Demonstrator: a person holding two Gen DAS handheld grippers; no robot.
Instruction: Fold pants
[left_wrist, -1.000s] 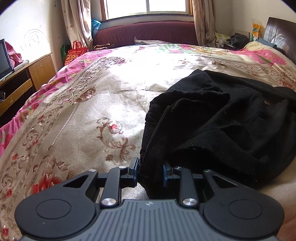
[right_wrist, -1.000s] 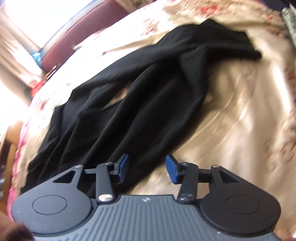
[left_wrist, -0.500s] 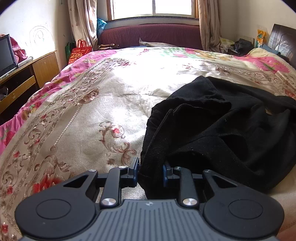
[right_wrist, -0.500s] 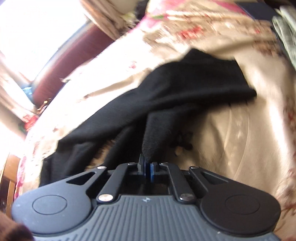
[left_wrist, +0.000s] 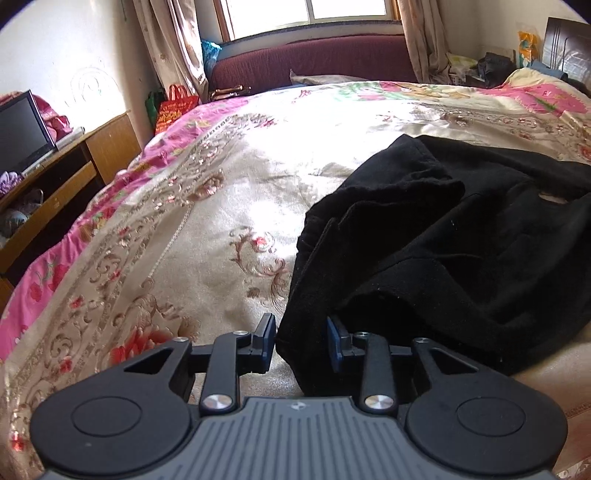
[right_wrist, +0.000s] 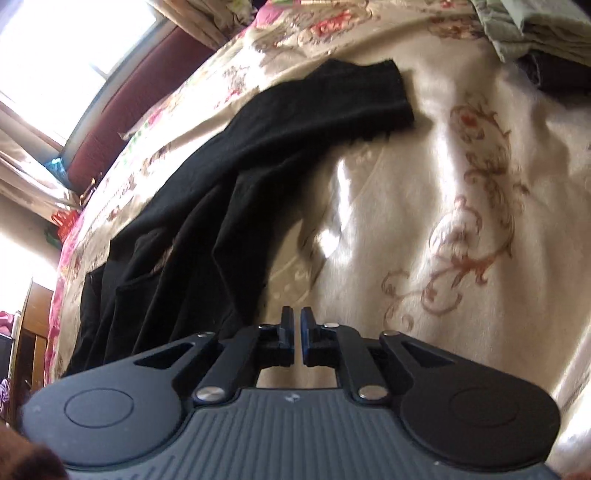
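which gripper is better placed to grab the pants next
Left, probably. The left gripper has the black pants between its parted fingers. The right gripper is nearly closed on nothing, with the cloth off to its side.

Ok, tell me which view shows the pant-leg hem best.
The right wrist view: the black pants run full length there, ending in a flat hem on the bedspread. The left wrist view shows only their bunched end; no hem is visible.
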